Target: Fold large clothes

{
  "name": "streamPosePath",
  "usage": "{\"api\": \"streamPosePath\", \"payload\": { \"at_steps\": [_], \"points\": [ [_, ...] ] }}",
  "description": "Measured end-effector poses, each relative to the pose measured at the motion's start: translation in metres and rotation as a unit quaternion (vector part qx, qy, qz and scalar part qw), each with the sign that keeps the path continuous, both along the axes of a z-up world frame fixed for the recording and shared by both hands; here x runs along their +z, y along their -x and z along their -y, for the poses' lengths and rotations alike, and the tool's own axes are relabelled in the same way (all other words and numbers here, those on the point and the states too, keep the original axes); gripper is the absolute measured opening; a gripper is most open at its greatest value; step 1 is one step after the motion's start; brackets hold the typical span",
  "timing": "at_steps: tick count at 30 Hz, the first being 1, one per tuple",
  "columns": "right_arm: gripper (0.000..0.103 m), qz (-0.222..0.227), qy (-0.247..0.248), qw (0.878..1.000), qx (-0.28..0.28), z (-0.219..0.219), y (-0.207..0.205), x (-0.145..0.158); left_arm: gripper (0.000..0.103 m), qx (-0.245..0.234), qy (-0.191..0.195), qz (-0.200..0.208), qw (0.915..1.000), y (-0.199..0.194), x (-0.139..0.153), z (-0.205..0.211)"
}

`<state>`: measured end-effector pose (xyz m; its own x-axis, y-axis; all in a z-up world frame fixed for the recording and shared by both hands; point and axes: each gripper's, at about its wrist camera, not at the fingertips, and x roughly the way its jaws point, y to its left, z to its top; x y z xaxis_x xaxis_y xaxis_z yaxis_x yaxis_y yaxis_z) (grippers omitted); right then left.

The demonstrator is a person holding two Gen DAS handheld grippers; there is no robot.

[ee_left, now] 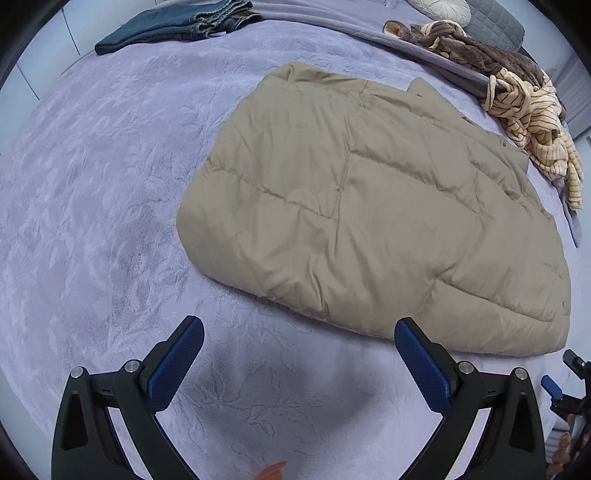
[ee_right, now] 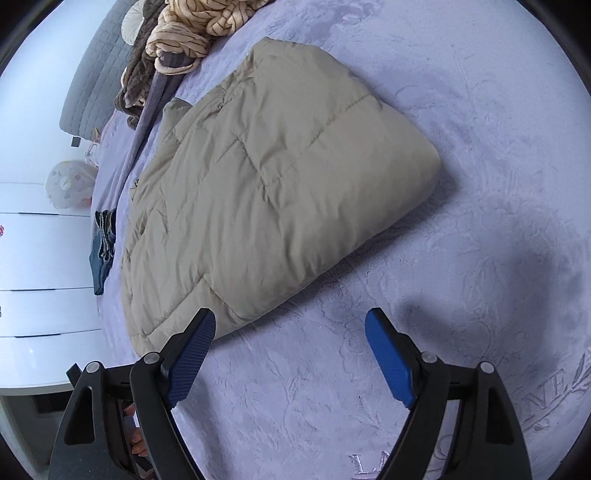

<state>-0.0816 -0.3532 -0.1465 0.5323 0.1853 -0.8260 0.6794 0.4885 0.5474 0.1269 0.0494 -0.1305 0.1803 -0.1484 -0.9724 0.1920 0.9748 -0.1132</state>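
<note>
A beige quilted puffer jacket (ee_left: 369, 214) lies folded into a thick bundle on the lilac bedspread (ee_left: 110, 221). It also shows in the right wrist view (ee_right: 266, 184). My left gripper (ee_left: 299, 332) is open and empty, just above the bedspread near the jacket's front edge. My right gripper (ee_right: 290, 325) is open and empty, near the jacket's near corner, its left finger (ee_right: 192, 358) just in front of the fabric. Part of the right gripper (ee_left: 565, 391) shows at the right edge of the left wrist view.
Folded blue jeans (ee_left: 177, 26) lie at the far left of the bed, also in the right wrist view (ee_right: 103, 247). A striped cream and brown clothes heap (ee_left: 517, 96) lies beyond the jacket. A grey headboard (ee_right: 96, 74) and white furniture (ee_right: 37, 277) border the bed.
</note>
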Motion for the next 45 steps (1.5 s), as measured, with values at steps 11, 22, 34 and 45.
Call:
{"api": "streamPosePath", "payload": {
  "at_steps": [11,22,34,45],
  "points": [
    [0.103,0.037,-0.068,0.995,-0.057,0.012,-0.009,-0.026,0.103,0.051,0.071,-0.045,0.9952,-0.011,-0.022,-0.019],
    [0.103,0.079,-0.144,0.982,-0.095,0.023,-0.031,-0.052,0.103,0.142,0.194,-0.112,0.9642,-0.041,-0.071,-0.046],
    [0.083,0.126,-0.225,0.956,-0.137,0.027,-0.070,-0.077,0.025,0.169,0.226,-0.048,0.9581,-0.078,-0.068,-0.022],
    [0.024,0.113,-0.173,0.972,-0.108,0.011,-0.057,-0.033,0.016,0.028,0.172,0.050,0.9833,-0.053,0.008,-0.017]
  ]
}}
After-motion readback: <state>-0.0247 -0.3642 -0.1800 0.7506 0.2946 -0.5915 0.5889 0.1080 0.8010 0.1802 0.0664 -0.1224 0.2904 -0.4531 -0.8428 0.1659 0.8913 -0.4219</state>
